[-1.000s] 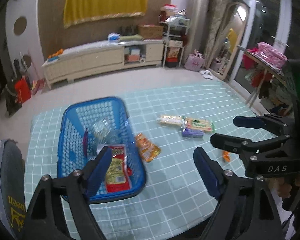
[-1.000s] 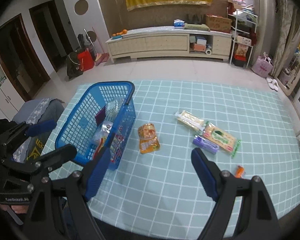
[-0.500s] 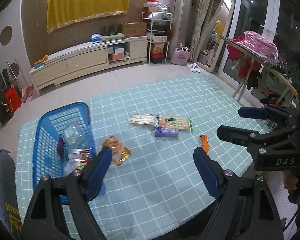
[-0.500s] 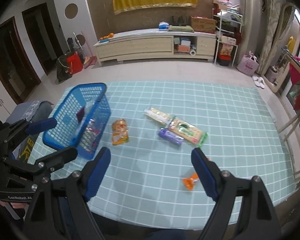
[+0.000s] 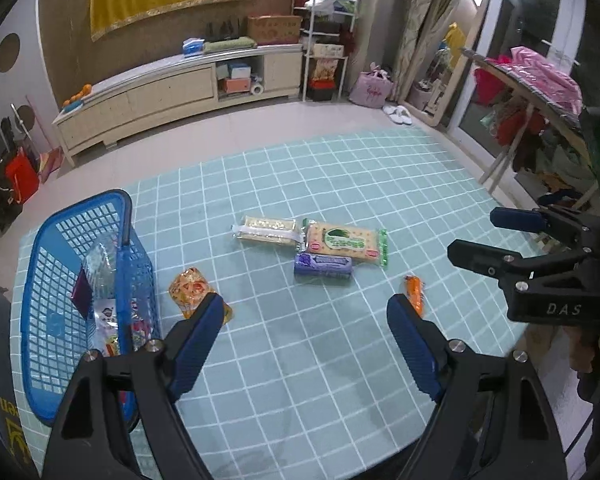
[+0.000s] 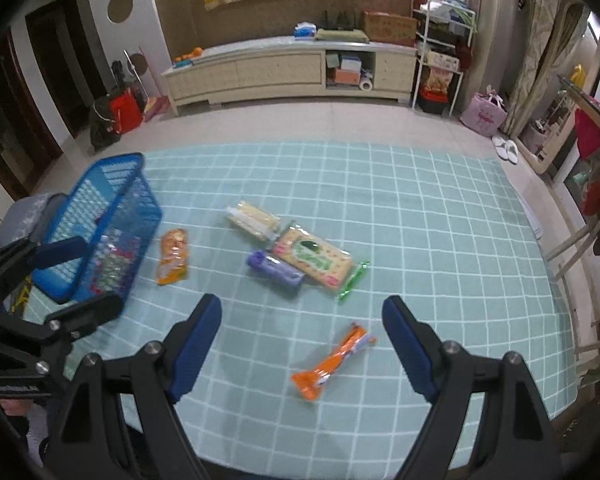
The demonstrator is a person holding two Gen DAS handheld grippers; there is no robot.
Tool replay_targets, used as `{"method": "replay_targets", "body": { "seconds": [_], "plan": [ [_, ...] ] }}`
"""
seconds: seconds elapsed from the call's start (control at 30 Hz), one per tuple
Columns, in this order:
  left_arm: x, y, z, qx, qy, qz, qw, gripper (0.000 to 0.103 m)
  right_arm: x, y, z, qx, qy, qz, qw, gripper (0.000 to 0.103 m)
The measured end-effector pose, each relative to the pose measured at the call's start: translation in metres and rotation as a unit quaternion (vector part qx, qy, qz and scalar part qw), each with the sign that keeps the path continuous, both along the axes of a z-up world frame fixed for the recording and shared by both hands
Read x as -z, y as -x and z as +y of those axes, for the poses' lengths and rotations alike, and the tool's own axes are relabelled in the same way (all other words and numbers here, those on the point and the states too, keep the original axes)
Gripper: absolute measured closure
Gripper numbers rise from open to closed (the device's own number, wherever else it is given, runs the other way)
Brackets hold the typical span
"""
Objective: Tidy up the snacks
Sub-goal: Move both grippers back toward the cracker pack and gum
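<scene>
On the near right of the surface lies the orange packet, under the released right claw; the left claw is released too. The thin wrapper may slip aside, missing the blue basket far left.

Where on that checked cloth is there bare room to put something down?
The far half of the checked cloth beyond the cracker packs is bare, as is its right side. It is crowded from the blue basket across to the orange stick pack.
</scene>
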State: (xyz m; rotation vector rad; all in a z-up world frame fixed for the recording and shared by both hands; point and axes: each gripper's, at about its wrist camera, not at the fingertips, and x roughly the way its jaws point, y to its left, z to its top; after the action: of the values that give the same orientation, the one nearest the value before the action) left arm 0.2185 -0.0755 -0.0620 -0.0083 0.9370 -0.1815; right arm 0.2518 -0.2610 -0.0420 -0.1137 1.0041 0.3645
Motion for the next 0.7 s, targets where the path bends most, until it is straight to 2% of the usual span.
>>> {"method": "replay_targets", "body": {
  "seconds": [0.2,0.37,0.5,0.7],
  "plan": [
    [0.033,-0.034,-0.007,-0.029,-0.003,0.051,0.9983,0.021,0.032,-0.037,-0.011,0.001,0.017,0.029,0.999,0.017],
    [0.063,-0.058,-0.015,-0.038,-0.005,0.077,0.9963,0.021,0.059,-0.067,-0.01,-0.015,0.037,0.041,0.998,0.017],
    [0.088,-0.078,-0.01,-0.064,0.014,0.106,0.9922,0.021,0.083,-0.091,-0.002,-0.038,0.062,0.052,0.996,0.017],
    [0.11,-0.096,-0.003,-0.094,0.031,0.134,0.986,0.021,0.123,-0.118,0.017,-0.089,0.098,0.08,0.988,0.017]
  ]
}}
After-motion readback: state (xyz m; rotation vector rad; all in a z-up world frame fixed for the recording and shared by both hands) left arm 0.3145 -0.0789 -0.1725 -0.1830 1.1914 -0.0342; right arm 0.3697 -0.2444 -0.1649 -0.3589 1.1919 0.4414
